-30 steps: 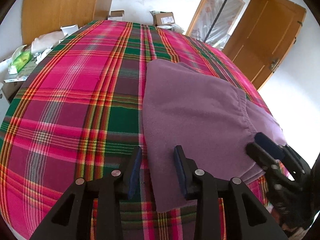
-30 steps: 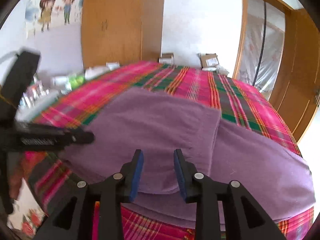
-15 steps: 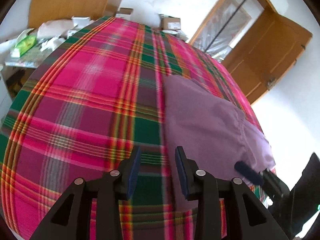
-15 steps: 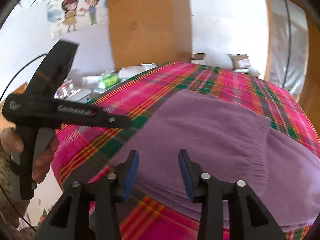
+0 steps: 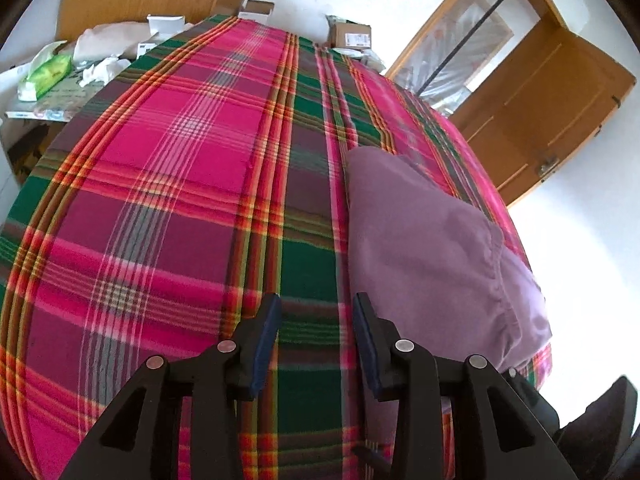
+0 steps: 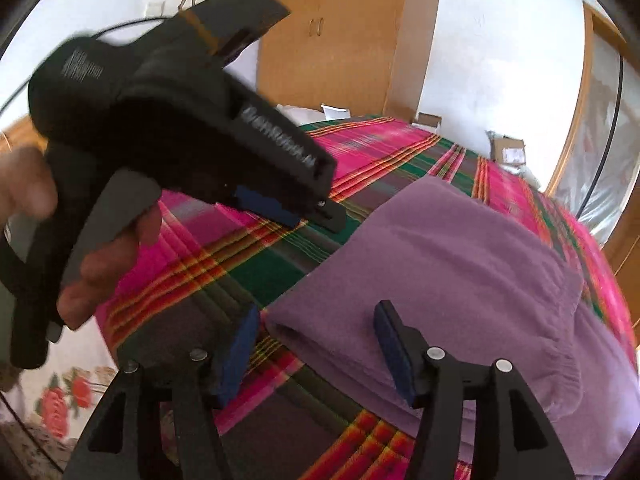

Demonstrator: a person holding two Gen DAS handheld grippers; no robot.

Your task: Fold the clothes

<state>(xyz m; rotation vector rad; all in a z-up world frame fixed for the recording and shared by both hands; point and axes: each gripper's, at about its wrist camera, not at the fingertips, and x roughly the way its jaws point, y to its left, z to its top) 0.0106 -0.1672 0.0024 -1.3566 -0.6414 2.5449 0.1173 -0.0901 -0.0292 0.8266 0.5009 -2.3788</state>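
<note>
Purple garment [image 6: 460, 264] lies folded over on the plaid bed cover [image 5: 180, 184], elastic waistband toward the near right. My R gripper [image 6: 316, 348] is wide open, empty, near-left folded corner sitting just ahead between the pads, so R is nearer. L gripper [image 5: 316, 340] is parted too, holding nothing, over bare plaid w/ the garment just right of it. Long axis looks to run away from me toward the far wall. Could be mid-fold or already done; can't tell.

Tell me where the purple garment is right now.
The purple garment lies folded on the plaid bedspread, near the bed's front edge on the door side, just ahead of the open right tool.
</note>
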